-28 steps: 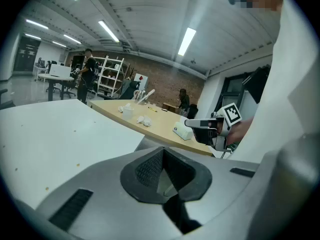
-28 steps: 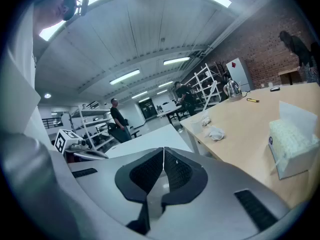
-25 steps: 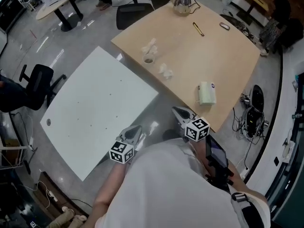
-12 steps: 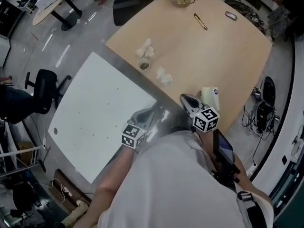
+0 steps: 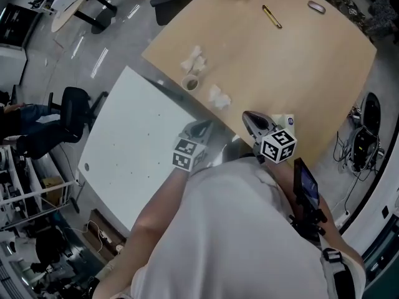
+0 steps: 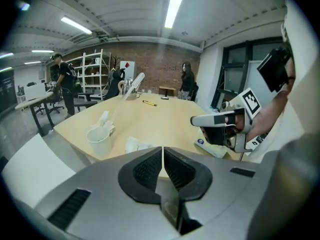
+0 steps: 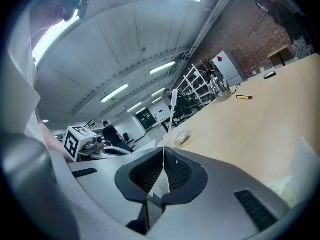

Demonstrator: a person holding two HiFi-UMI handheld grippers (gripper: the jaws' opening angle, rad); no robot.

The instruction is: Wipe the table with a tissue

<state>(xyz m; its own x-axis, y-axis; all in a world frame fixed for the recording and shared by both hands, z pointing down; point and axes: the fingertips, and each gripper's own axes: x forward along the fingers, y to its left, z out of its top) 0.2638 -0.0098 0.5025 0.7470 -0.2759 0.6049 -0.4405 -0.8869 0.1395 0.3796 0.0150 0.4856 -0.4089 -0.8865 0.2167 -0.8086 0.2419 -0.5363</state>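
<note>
Two crumpled white tissues lie on the wooden table (image 5: 299,61): one (image 5: 218,96) near its edge, another (image 5: 192,60) beyond a paper cup (image 5: 190,83). A tissue pack (image 5: 285,120) sits at the near edge, partly behind my right gripper (image 5: 247,115). My left gripper (image 5: 201,127) hangs over the gap beside the table's edge. Both are shut with nothing in them. In the left gripper view the shut gripper (image 6: 162,156) points at the near tissue (image 6: 137,145) and cup (image 6: 99,140). The right gripper (image 7: 164,159) also stands shut in its own view.
A white table (image 5: 134,154) stands left of the wooden one, with a narrow gap between. A metal kettle (image 6: 127,89), a pen (image 5: 273,17) and a small dark object (image 5: 317,7) lie far back. Office chairs (image 5: 75,108) and people stand around.
Both grippers have moved forward toward the wooden table's near edge; the right one now reaches over the tissue pack. Both stay shut.
</note>
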